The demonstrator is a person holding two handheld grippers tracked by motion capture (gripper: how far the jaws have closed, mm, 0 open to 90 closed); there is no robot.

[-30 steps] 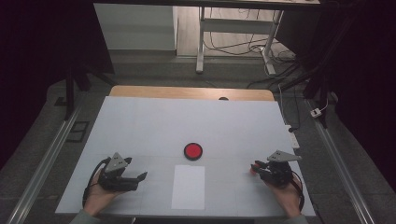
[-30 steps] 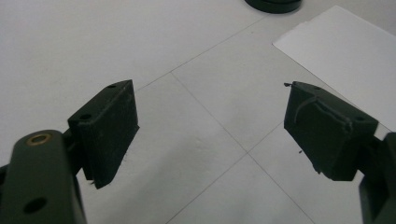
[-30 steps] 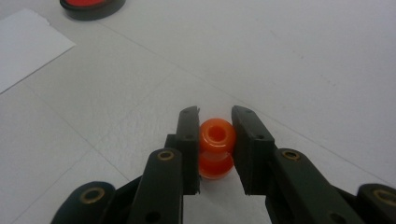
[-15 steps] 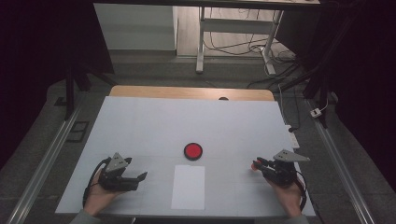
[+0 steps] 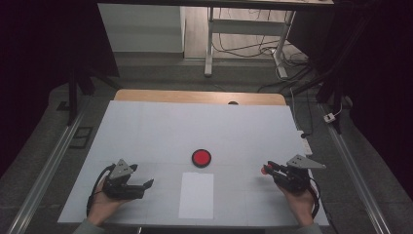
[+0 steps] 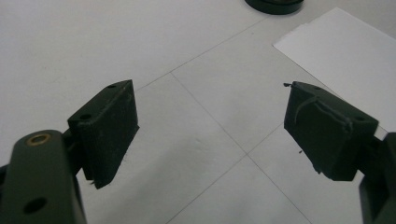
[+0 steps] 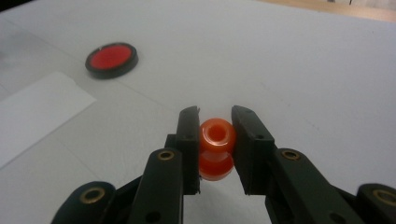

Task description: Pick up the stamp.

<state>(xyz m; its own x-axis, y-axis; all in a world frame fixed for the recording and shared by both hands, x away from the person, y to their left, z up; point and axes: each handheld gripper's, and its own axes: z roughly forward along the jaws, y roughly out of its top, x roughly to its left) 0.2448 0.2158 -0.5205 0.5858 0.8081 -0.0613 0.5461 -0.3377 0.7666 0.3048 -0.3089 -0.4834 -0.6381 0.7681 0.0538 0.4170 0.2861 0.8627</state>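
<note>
A person is working two hand-held grippers over a white table (image 5: 146, 126), and the right gripper (image 7: 215, 122) is carrying the load: its two black jaws are clamping an orange spool-shaped piece (image 7: 216, 148) from either side, the pads pressing flat against its waist. Seen from the right gripper view, the piece is sitting with its hollow end pointing out past the fingertips, a grip that looks chosen to keep the open end free for whatever it is to be set on or into. From the high view, the same orange piece (image 5: 265, 169) is poking out just ahead of the right gripper (image 5: 271, 168), near the table's right edge.

Well beyond those fingertips and off to their left, a red disc in a black rim (image 7: 111, 59) is lying flat on the table; it appears the likeliest destination, since the jaws are angling roughly that way. A white sheet of paper (image 5: 196, 194) is lying nearer the person, between the two hands.

The left gripper (image 6: 210, 126) is waiting with its jaws standing wide apart and nothing between them, only bare table showing in the gap. In the high view the left gripper (image 5: 144, 185) is resting low beside the sheet, seemingly parked clear of the working hand.
</note>
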